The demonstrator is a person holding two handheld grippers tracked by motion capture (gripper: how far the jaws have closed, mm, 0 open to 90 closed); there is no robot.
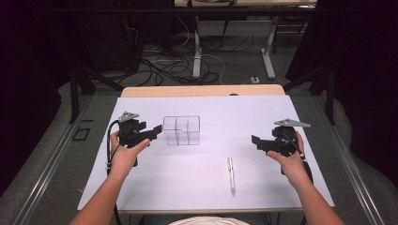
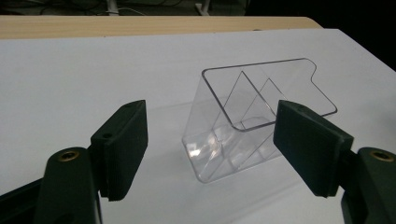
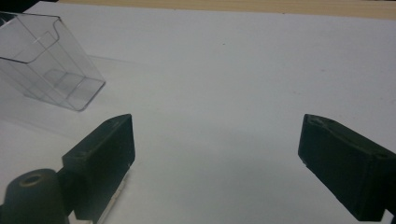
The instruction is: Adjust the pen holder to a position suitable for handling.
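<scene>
Clear plastic box [image 1: 181, 130] stands on white table [image 1: 155, 187], just beside left gripper [image 1: 158, 130]. Left claw wide, nothing in it, box right ahead. Right gripper [image 1: 255, 140] wide too, nothing in it, well apart from box. White pen [image 1: 231, 175] lies near right hand. Step looks like: getting ready. Next, I think: right claw goes down, pinches pen, drops it in box.

The organizer [image 3: 49, 63] runs off the right gripper view's left and top edges. In the left gripper view the right pad [image 2: 310, 147] covers its near corner. The pen [image 1: 231, 175] is too small for detail.
</scene>
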